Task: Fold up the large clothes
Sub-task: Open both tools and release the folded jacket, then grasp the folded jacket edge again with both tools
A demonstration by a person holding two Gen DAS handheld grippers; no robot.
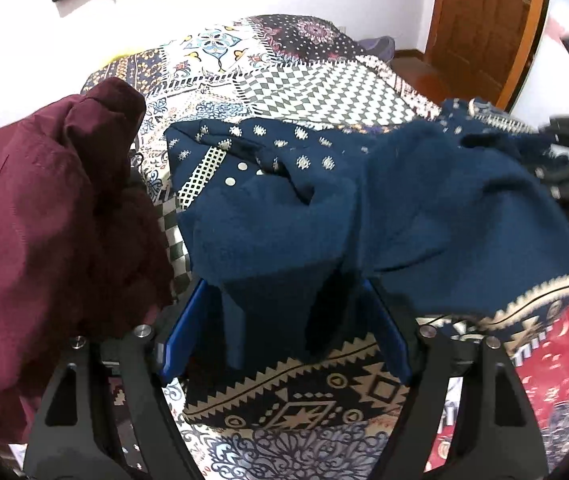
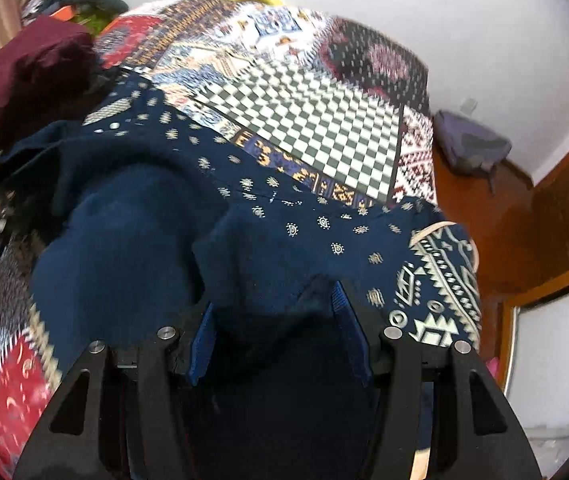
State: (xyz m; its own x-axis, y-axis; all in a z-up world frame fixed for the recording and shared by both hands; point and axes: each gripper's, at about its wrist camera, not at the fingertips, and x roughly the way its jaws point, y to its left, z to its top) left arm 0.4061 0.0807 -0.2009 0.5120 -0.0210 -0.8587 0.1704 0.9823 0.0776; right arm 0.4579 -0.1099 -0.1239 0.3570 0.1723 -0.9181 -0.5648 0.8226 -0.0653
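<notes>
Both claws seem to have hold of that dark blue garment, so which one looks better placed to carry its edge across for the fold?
Probably the right claw: the navy garment bunches deep between its fingers.

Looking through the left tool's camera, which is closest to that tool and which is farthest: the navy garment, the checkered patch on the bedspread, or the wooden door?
1. Navy garment: draped between the fingers of the left tool.
2. Checkered patch: beyond the garment, mid-bed.
3. Wooden door: far upper right, past the bed.
</notes>
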